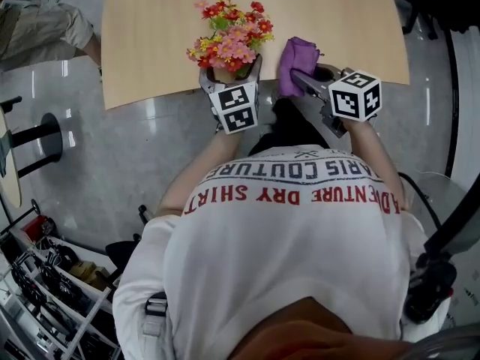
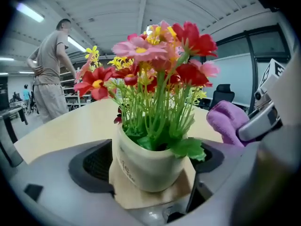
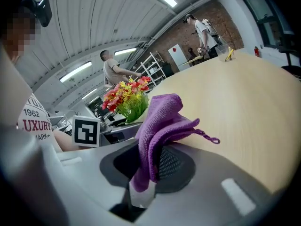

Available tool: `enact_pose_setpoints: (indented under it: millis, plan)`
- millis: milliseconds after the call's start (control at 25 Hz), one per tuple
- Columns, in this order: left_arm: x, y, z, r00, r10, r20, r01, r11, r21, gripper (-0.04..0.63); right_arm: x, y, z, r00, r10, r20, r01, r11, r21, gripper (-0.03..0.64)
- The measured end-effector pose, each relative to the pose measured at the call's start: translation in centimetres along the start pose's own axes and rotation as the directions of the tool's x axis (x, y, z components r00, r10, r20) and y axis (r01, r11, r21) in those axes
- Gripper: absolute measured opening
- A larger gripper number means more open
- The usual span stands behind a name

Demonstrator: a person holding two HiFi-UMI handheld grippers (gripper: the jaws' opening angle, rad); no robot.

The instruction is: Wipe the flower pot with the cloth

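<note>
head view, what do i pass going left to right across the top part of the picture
bystander's leg → flower pot → cloth → right marker cube

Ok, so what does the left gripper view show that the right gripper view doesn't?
Only the left gripper view: the cream flower pot up close, gripped between that gripper's own jaws, with dark lettering on its side and green leaves over the rim.
Only the right gripper view: the purple cloth with its lower end pinched between that gripper's jaws, a marker cube, and a brick wall far behind.
Both: the red, pink and yellow flowers, the purple cloth and the wooden table.
</note>
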State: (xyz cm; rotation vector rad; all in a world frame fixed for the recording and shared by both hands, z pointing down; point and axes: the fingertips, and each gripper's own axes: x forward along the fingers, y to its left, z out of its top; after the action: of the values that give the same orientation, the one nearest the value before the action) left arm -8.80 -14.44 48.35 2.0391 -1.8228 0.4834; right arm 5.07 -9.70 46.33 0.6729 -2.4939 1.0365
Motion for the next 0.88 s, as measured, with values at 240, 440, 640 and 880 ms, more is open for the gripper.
enact_pose_setpoints:
  millis: [240, 440, 640, 880]
  plan:
    - [0.3, -0.3, 0.1, 0.999, -0.038, 0.013, 0.038, 0.999, 0.019, 0.466, 0.3, -0.5, 0.3, 1.0, 0.003, 0.006, -0.003, 1.0, 0.01, 0.044]
    - [1.7, -0.4, -0.1, 0.986, -0.169, 0.011, 0.168, 0.982, 0.089, 0.463, 1.9, -2.4, 1.0, 0.999, 0.051, 0.006, -0.051, 0.998, 0.04, 0.044]
    - [1.5, -0.1, 0.0, 0.927, -0.373, -0.023, 0.37, 0.908, 0.195, 0.463, 3.9, -2.3, 3.2, 0.994, 0.109, 0.008, -0.109, 0.992, 0.055, 0.044]
    - [1.7, 1.1, 0.2, 0.829, -0.55, -0.106, 0.555, 0.783, 0.28, 0.462, 7.0, -2.7, 6.3, 0.989, 0.149, -0.017, -0.148, 0.988, 0.041, 0.044]
